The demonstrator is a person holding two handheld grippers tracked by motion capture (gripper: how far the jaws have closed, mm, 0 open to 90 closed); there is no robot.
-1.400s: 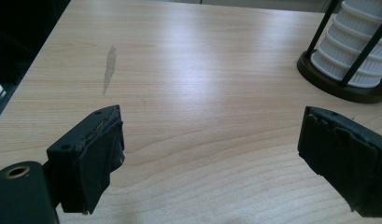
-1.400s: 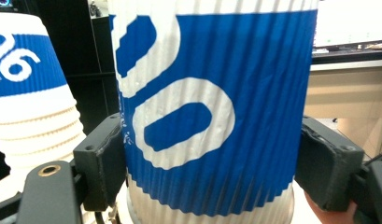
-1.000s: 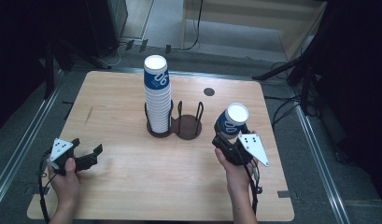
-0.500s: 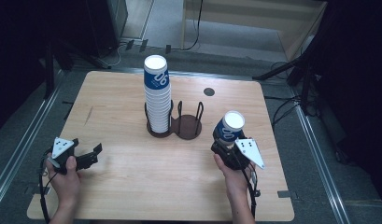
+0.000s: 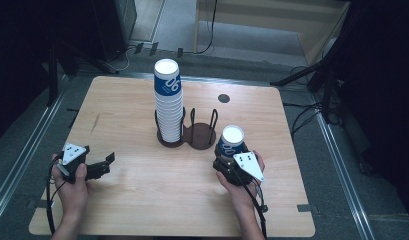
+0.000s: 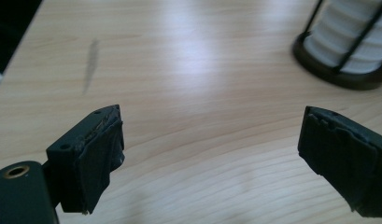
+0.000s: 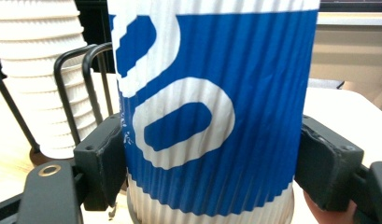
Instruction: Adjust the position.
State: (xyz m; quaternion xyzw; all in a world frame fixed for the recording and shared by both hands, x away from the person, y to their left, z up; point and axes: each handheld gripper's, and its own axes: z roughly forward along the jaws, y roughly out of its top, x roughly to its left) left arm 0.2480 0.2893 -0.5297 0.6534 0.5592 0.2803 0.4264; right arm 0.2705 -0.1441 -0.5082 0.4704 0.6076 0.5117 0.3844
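- Left gripper (image 5: 103, 165), black and two-jawed, sits low over the pale wooden table (image 5: 132, 210) near its left front corner, jaws released and nothing between them.
- Tall stack of ribbed white paper cups (image 5: 169, 107), topped by a blue-and-white one, stands in the black wire cup holder (image 5: 202, 134) at mid-table.
- Right gripper (image 5: 227, 159) grasps a blue-and-white ribbed paper cup (image 5: 231, 141) upright by its sides, just right of the holder.
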